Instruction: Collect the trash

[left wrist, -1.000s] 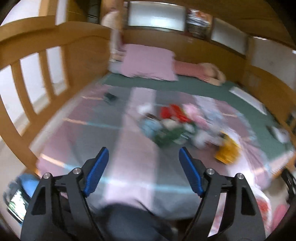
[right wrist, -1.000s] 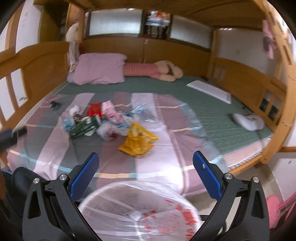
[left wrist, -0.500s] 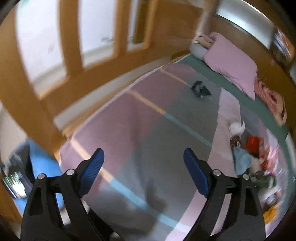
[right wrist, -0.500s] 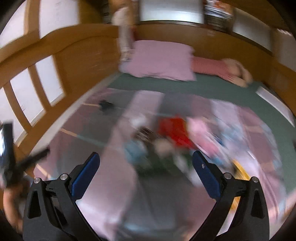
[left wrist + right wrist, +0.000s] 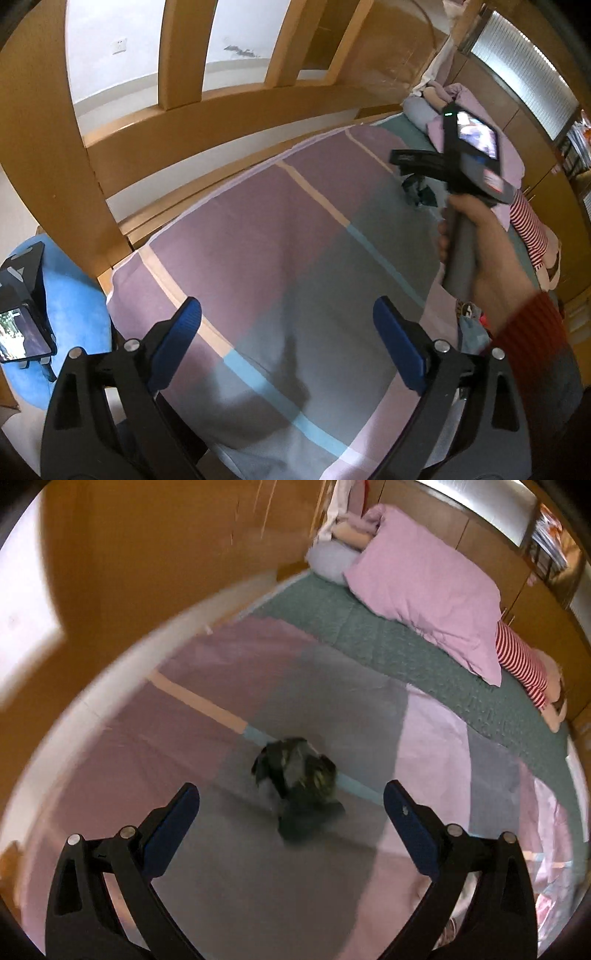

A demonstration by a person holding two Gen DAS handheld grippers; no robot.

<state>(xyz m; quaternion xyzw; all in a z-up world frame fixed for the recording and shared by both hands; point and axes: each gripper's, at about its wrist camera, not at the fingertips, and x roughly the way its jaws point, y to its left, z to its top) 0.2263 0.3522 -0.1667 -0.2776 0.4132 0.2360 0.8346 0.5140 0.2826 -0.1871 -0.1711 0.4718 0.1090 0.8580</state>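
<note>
Right gripper (image 5: 291, 823) wide open above a dark wrapper (image 5: 295, 786) on the bed (image 5: 221, 867) — my left gripper (image 5: 288, 343) is still opening, holding nothing.

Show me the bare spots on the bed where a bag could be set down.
The striped purple-and-grey bedsheet lies bare between the wooden bed rail and the dark crumpled wrapper. The green mat below the pink pillow is also free. Mixed litter crowds the right edge.

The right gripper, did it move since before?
Yes. The right gripper swung left across the bed, away from the trash pile, and now hovers open over the dark wrapper.
</note>
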